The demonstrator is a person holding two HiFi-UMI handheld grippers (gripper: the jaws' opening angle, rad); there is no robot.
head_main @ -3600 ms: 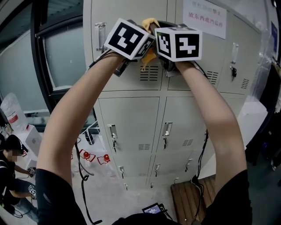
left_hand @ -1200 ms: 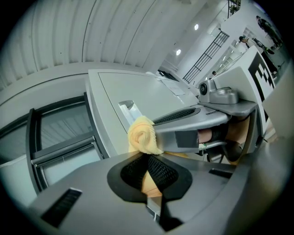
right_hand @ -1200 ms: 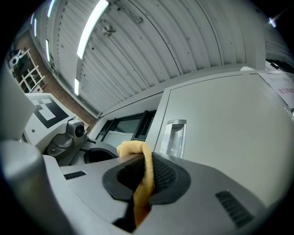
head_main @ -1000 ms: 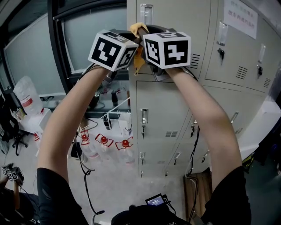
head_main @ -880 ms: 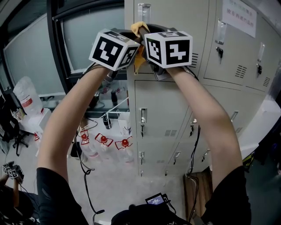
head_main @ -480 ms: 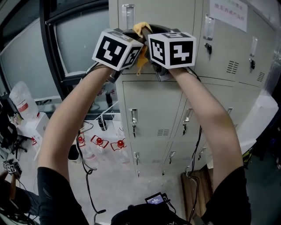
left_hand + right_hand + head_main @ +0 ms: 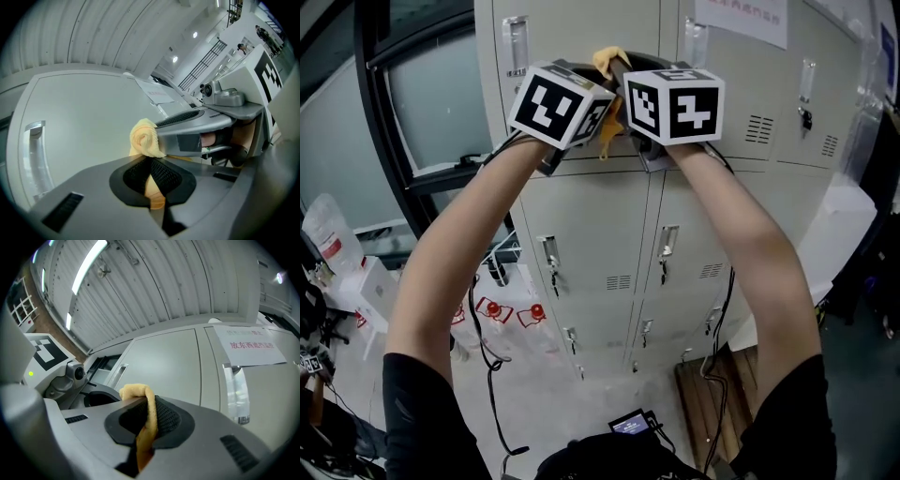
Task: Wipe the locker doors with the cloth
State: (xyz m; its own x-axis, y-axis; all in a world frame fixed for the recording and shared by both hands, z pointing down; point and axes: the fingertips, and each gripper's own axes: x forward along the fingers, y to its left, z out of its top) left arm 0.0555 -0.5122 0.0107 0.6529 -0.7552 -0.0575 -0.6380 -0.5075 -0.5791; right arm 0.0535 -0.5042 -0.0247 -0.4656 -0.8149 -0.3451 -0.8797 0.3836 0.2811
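A yellow cloth (image 7: 610, 67) is bunched between my two grippers, held high against an upper grey locker door (image 7: 581, 37). My left gripper (image 7: 586, 80) is shut on the cloth (image 7: 146, 140), whose folded end sticks out past the jaws. My right gripper (image 7: 637, 80) is shut on the same cloth (image 7: 143, 416), which runs down between its black pads (image 7: 164, 420). Both marker cubes sit side by side, almost touching. In the right gripper view a plain door (image 7: 164, 362) lies just ahead.
A bank of grey lockers (image 7: 609, 272) with handles and keys fills the view. A paper notice (image 7: 741, 17) is stuck on a door at the upper right. A dark window frame (image 7: 394, 141) stands at the left. Cables and red-capped items (image 7: 511, 314) lie on the floor below.
Both grippers, still clamped on the cloth, have slid rightwards across the upper locker doors, away from the window edge. Their hold on the cloth is unchanged.
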